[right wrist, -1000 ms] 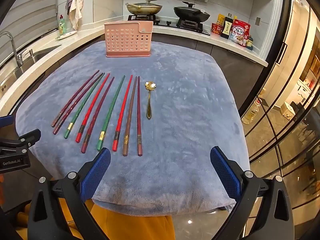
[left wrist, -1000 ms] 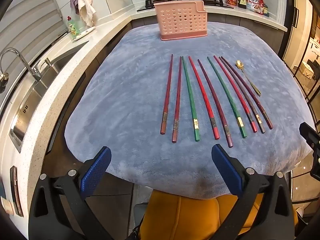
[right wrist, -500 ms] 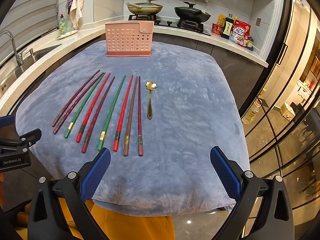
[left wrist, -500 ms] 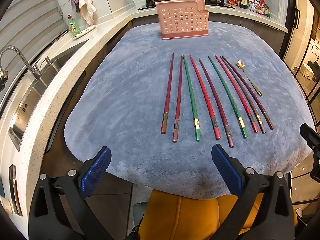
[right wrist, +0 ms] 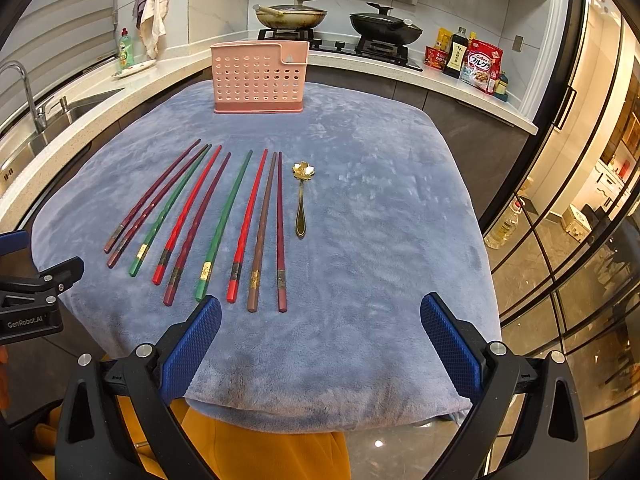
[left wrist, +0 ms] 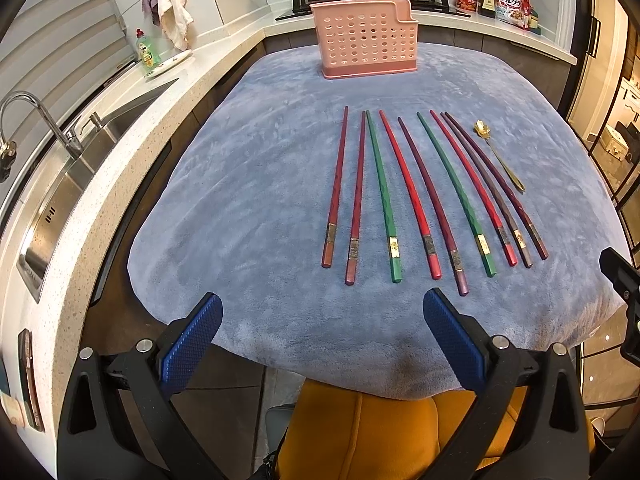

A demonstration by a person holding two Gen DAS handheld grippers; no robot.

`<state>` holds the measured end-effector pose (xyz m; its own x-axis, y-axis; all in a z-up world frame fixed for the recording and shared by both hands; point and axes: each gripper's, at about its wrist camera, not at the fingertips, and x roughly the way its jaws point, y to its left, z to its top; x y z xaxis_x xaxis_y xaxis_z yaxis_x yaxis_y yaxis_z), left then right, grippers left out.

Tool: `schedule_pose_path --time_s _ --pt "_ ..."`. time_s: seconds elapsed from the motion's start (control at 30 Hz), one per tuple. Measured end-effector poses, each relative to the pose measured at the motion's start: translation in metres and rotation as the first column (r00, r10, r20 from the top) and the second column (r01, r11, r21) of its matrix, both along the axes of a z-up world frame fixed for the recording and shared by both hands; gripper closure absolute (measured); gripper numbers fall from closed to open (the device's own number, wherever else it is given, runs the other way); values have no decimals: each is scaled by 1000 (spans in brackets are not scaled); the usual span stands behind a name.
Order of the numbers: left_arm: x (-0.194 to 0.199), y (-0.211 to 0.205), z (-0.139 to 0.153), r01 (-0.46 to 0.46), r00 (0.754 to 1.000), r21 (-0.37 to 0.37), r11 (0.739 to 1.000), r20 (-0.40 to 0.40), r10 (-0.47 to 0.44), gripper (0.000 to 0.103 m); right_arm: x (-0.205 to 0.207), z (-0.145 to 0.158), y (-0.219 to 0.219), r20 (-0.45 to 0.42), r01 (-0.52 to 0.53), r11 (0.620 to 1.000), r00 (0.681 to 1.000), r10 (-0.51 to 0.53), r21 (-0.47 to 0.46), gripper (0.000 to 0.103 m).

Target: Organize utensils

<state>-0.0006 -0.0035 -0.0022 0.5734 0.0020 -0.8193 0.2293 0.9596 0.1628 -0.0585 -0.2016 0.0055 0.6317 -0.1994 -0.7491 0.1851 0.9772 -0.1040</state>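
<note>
Chopsticks (left wrist: pixel 424 196), nine in all, are laid side by side in a row on a blue-grey fleece cloth (left wrist: pixel 256 208) spread over a table, thick ends toward the camera and tips toward the far edge. In the left wrist view the row fills the centre and right of the frame; in the right wrist view the same chopsticks (right wrist: pixel 208 220) are seen left of centre. Dark red, green, bright red, maroon and brown sticks are counted among them, each banded near the thick end. A small gold spoon (left wrist: pixel 498 156) with a flower-shaped bowl is placed just beside the rightmost stick, apart from it; in the right wrist view the spoon (right wrist: pixel 301 200) is found near mid-frame.

A pink perforated holder (left wrist: pixel 366 40) is stood upright at the far edge of the cloth, in the upper centre of both views (right wrist: pixel 260 78), well apart from the row.

The left gripper (left wrist: pixel 322 330) is held released at the bottom of its frame, blue pads spread wide above the near edge of the cloth, nothing between them. The right gripper (right wrist: pixel 320 334) is likewise spread apart and empty, its left pad near the thick ends of the chopsticks.

A sink (left wrist: pixel 60 200) is set into the counter at the left, and two pans (right wrist: pixel 340 20) are seen on the stove beyond.
</note>
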Motion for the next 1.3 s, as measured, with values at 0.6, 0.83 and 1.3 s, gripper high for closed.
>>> schedule_pose_path --time_s 0.6,0.83,1.3 --pt "0 -2 0 3 1000 3 1000 3 -3 7 2 0 3 -2 1 1000 1000 -1 -1 7" --pt "0 -2 0 2 1000 3 1000 3 -2 7 2 1 3 -2 -1 1000 1000 1 -1 7" --pt "0 -2 0 2 1000 3 1000 3 -2 8 1 0 1 -3 0 1000 1000 0 -1 7"
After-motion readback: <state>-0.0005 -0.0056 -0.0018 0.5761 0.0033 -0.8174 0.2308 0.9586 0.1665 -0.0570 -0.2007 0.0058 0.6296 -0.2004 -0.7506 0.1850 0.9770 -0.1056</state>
